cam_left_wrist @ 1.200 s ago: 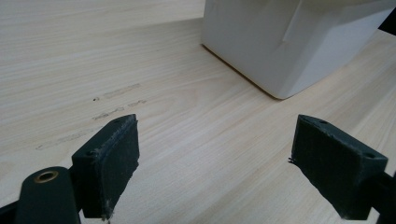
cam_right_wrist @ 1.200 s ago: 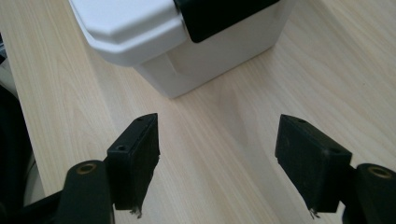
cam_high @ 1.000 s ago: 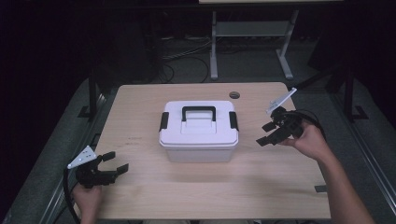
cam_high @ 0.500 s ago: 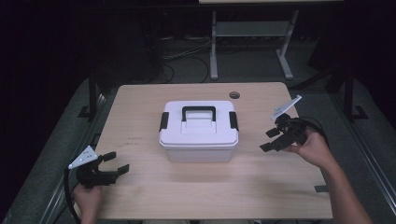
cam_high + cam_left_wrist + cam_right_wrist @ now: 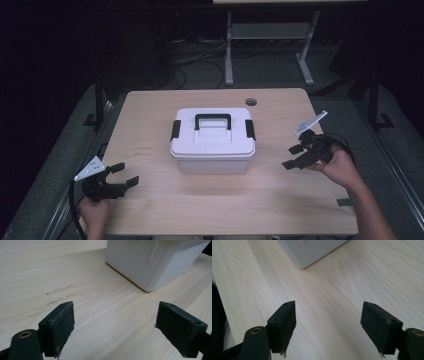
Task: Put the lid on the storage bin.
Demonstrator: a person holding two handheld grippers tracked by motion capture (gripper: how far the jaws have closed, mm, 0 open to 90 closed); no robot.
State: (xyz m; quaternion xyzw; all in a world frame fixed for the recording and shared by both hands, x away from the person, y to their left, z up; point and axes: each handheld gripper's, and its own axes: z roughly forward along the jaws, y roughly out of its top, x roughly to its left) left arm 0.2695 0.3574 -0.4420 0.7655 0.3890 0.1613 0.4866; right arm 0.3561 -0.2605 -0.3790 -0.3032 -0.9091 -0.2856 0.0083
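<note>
A white plastic storage box (image 5: pixel 213 141) with a black carry handle (image 5: pixel 213 120) and 2 black side latches stands closed near the middle of the light wooden surface (image 5: pixel 150 110). The left hand-held gripper (image 5: pixel 124 175) sits at the near left corner of the surface, well apart from the box, its jaws spread wide with nothing between them; in the left gripper view the box's lower corner (image 5: pixel 150 262) lies ahead. The right hand-held gripper (image 5: pixel 294 157) hovers to the right of the box, near it but not touching, jaws released and empty, pointing toward the box's side. A small round grommet hole (image 5: pixel 251 102) marks the far edge.
</note>
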